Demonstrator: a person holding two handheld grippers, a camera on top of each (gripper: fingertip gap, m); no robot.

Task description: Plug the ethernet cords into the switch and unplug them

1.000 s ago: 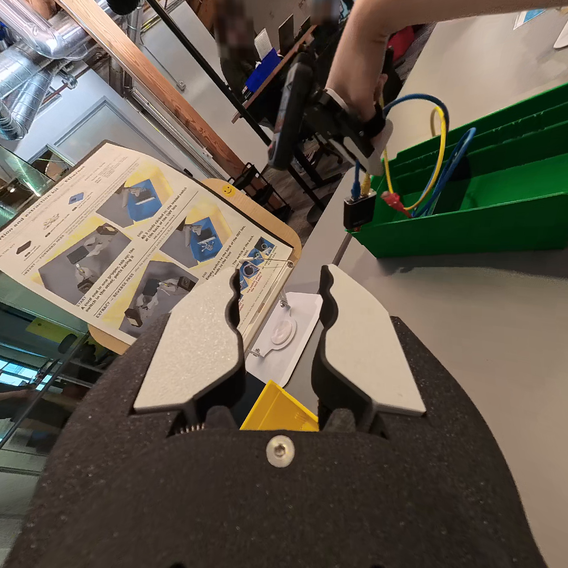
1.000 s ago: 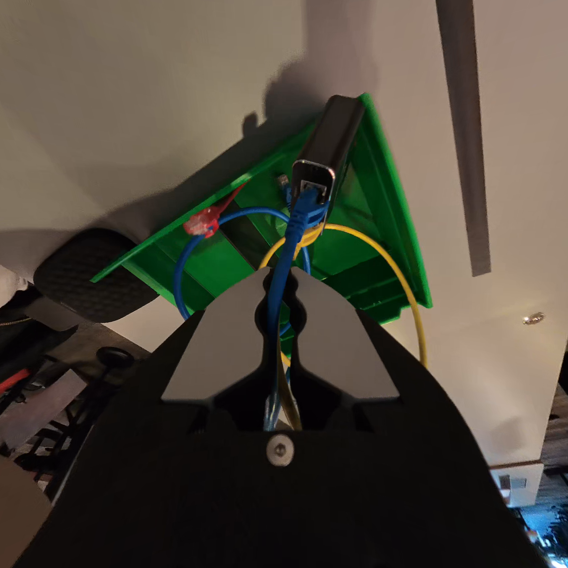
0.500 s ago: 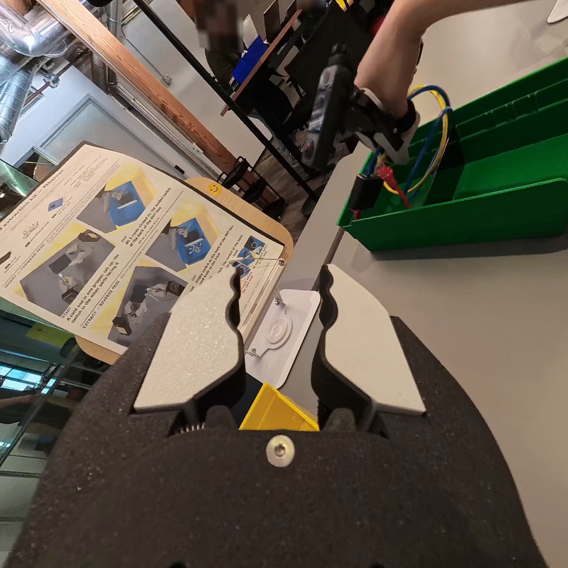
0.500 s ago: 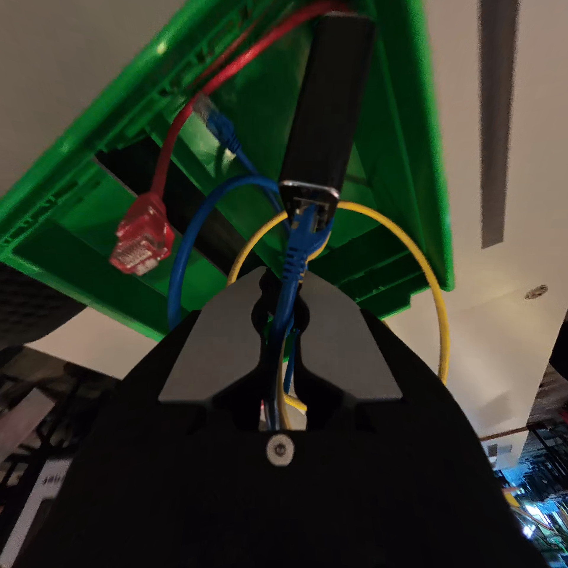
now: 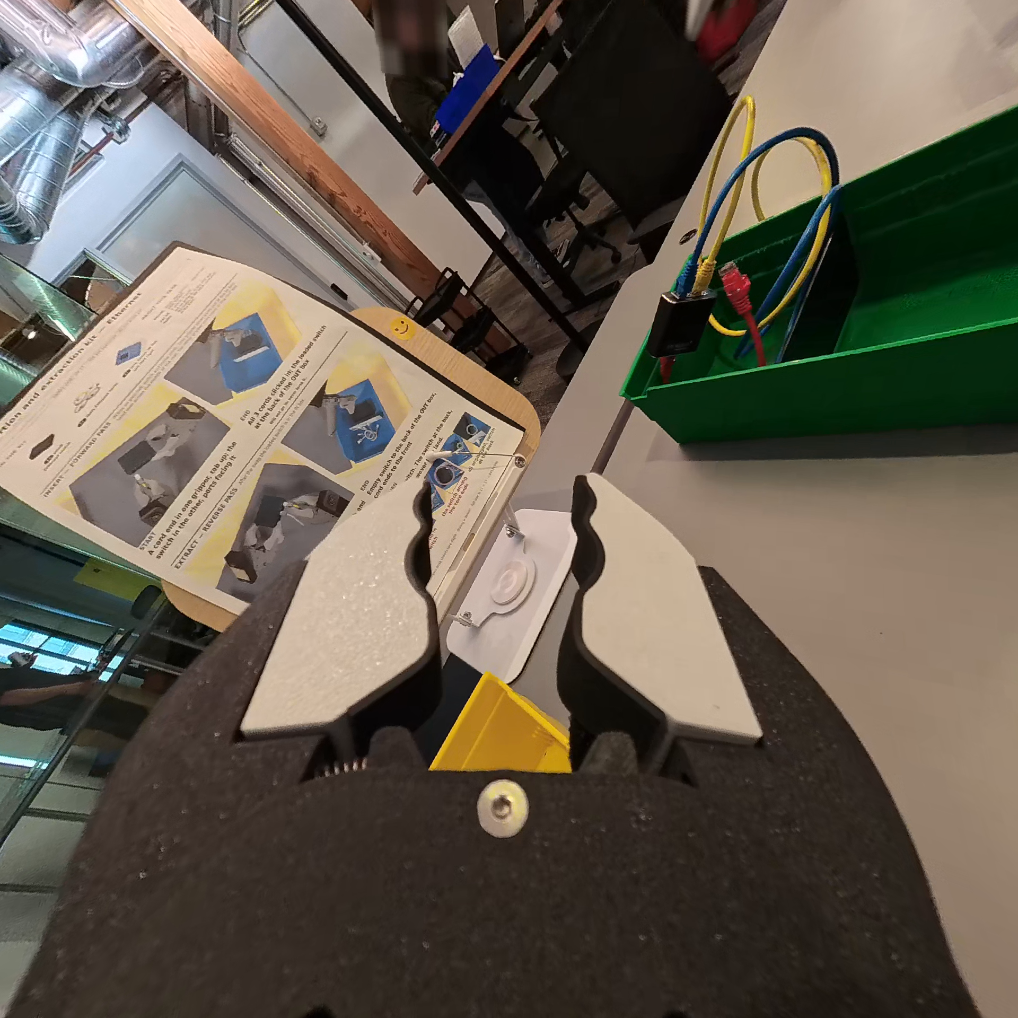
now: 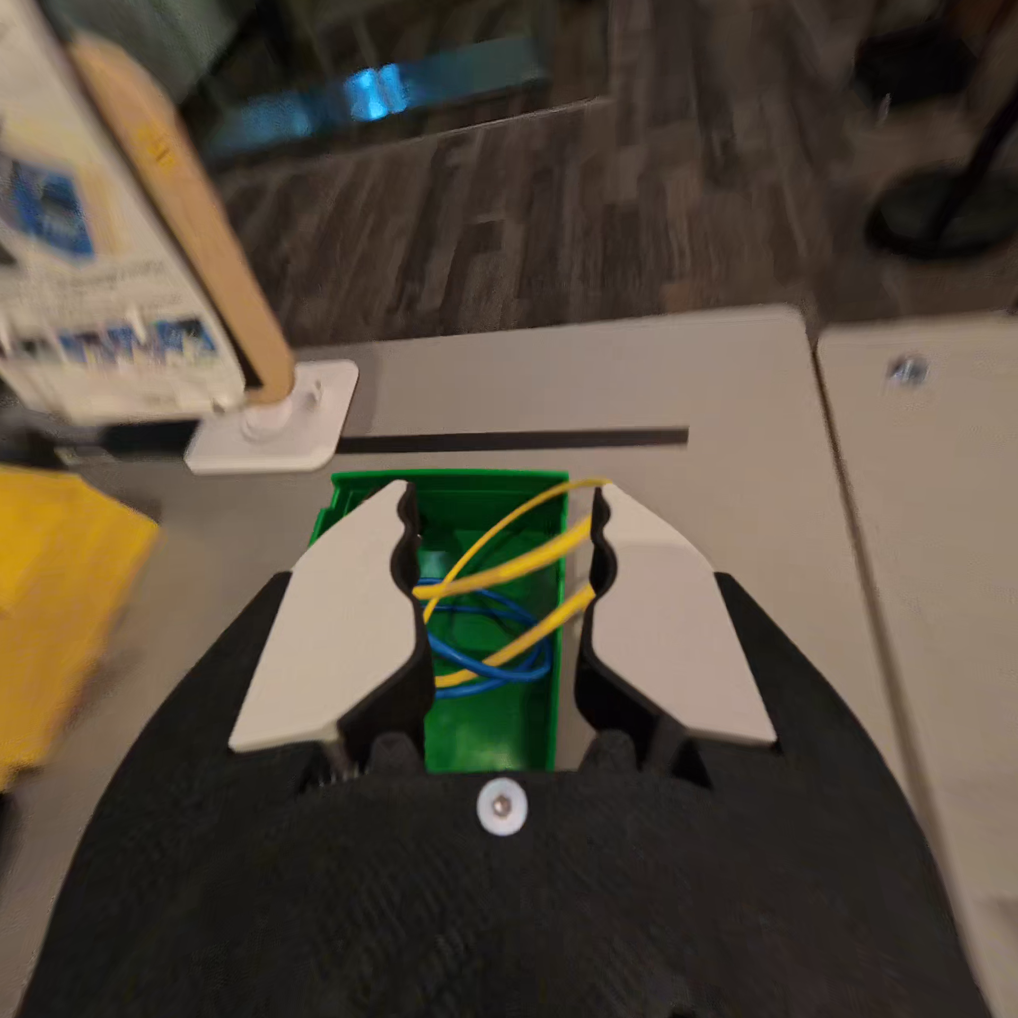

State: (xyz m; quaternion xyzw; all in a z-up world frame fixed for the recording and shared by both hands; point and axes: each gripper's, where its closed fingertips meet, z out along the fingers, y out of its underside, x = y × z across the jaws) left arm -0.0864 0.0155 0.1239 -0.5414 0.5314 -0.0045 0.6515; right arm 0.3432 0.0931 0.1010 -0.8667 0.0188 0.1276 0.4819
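Both sets of jaws apart, empty: left gripper (image 5: 498,556), right gripper (image 6: 501,551). I see the black switch (image 5: 678,325) propped in green bin (image 5: 826,402) corner, blue cord (image 5: 771,165) & yellow cord (image 5: 727,165) plugged, red plug (image 5: 735,286) loose. Switch: light, rigid; grip its body. Cords: springy; grip at the plug.

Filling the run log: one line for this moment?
left gripper: open, empty | right gripper: open | switch: in green bin, cords plugged

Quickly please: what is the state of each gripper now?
Left gripper: open, holding nothing.
Right gripper: open, holding nothing, above the green bin.
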